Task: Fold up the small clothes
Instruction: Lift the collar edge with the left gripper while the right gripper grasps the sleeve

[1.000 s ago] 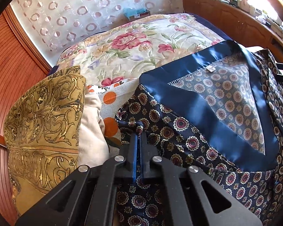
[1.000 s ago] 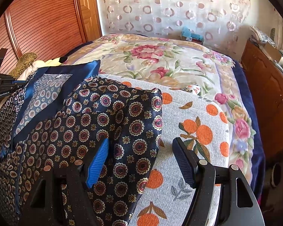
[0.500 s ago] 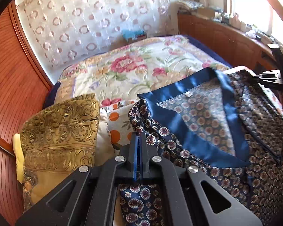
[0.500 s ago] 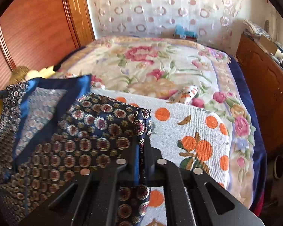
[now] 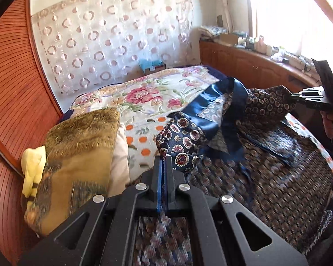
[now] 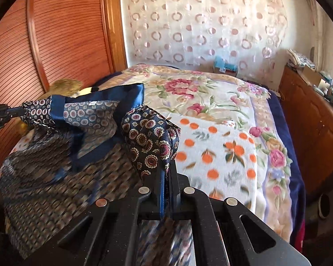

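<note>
Left gripper [image 5: 163, 161] and right gripper [image 6: 166, 166] each clamp the shirt [image 5: 266, 173]; slick fabric may slip out.

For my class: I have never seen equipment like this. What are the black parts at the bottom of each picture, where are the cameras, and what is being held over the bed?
No robot here: a person holds a pair of tongs in each hand, each carrying a wide-angle camera that looks along its fingers. One picture is from the left tongs, the other from the right tongs; each also shows the other pair at its edge. Both are shut on corners of a navy patterned garment with a blue satin collar, lifted above an orange-print cloth spread on a floral bedspread. A gold patterned cushion lies to the left.
</note>
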{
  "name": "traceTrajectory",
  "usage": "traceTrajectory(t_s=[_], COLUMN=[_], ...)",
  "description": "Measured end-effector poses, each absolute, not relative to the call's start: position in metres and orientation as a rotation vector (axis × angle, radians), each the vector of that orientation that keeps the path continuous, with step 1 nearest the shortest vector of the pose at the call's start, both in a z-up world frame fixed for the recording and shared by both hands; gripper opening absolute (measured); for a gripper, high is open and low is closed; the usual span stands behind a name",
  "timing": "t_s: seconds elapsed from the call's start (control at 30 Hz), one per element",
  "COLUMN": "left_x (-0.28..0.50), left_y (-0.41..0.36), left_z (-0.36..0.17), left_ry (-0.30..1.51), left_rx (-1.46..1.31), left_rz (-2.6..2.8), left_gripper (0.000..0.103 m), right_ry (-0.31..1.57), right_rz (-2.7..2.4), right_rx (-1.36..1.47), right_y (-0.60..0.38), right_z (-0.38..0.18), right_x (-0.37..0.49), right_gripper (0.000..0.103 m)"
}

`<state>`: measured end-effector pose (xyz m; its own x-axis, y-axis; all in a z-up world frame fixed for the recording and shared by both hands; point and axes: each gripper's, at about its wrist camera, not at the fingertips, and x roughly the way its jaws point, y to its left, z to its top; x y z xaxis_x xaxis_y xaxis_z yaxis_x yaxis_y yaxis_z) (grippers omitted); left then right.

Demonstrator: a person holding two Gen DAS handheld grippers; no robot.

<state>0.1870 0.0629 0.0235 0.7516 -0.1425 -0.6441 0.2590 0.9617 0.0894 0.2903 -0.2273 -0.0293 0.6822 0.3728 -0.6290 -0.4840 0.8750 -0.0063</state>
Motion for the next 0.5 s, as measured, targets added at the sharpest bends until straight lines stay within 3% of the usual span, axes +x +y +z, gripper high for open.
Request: traceTrajectory(t_s=[0.2, 0.5], left_x=[0.112, 0.019], left_y=[0.085, 0.104], left_z=[0.022, -0.031], left_ry=[0.649, 0.709], left_rx=[0.117, -0.042], left_rz=[-0.203, -0.206], left_gripper=[0.002, 0.002], right_ry=[0.649, 0.75], right_rz=[0.506, 0.568], right_rx=[-0.181, -0.246], right_y=[-0.247, -0.272], right_z=[-0.031, -0.064], right_x=[0.211, 0.088], right_gripper=[0.002, 0.002])
